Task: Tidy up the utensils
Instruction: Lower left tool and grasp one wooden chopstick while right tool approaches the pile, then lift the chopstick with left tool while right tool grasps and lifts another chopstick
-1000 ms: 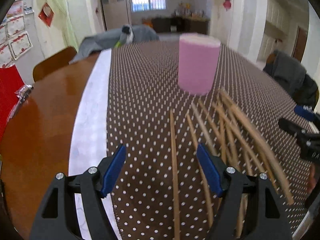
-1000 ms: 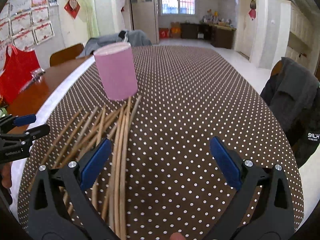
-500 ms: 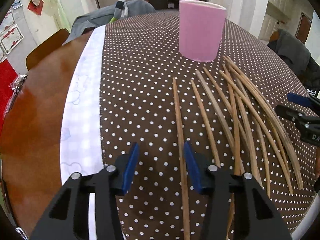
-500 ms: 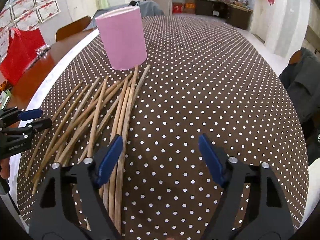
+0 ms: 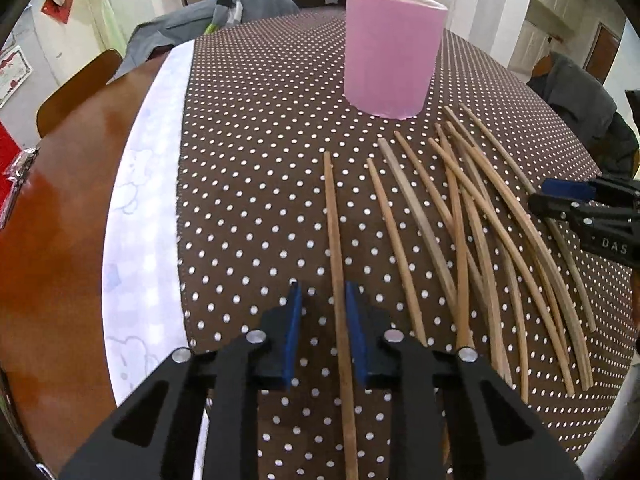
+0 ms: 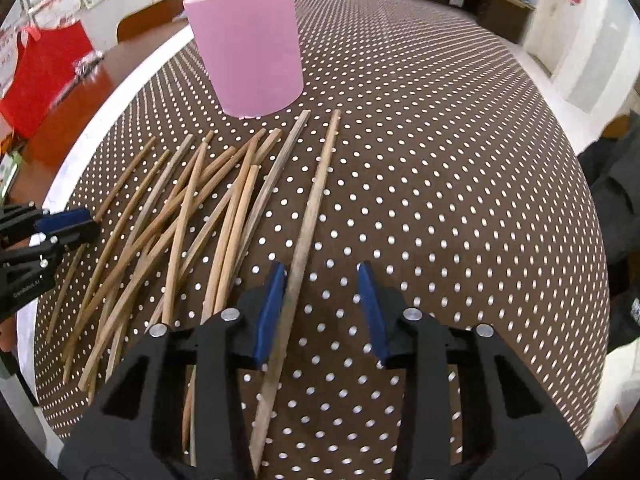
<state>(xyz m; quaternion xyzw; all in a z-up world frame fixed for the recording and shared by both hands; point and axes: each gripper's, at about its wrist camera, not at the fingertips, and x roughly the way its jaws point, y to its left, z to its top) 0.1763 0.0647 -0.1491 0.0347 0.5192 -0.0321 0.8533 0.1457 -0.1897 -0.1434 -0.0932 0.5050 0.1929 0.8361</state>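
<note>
Several wooden chopsticks (image 5: pixel 460 216) lie fanned on the brown dotted tablecloth in front of an upright pink cup (image 5: pixel 392 48). My left gripper (image 5: pixel 324 320) is low over the cloth, its jaws narrowly open around the leftmost chopstick (image 5: pixel 334 232), with small gaps on both sides. My right gripper (image 6: pixel 322 304) is open and straddles the rightmost chopstick (image 6: pixel 310 216), which lies against its left pad. The pile (image 6: pixel 180 216) and the cup (image 6: pixel 248 44) also show in the right wrist view. Each gripper shows at the edge of the other's view.
The dotted cloth (image 6: pixel 440 160) covers a wooden table (image 5: pixel 60 220) with a white strip along its left side. A red bag (image 6: pixel 40 76) sits at the far left. Chairs and grey jackets (image 5: pixel 580 92) stand around the table.
Both grippers dropped toward the table and narrowed their jaws. The left one now straddles the leftmost chopstick; the right one moved left over the rightmost chopstick.
</note>
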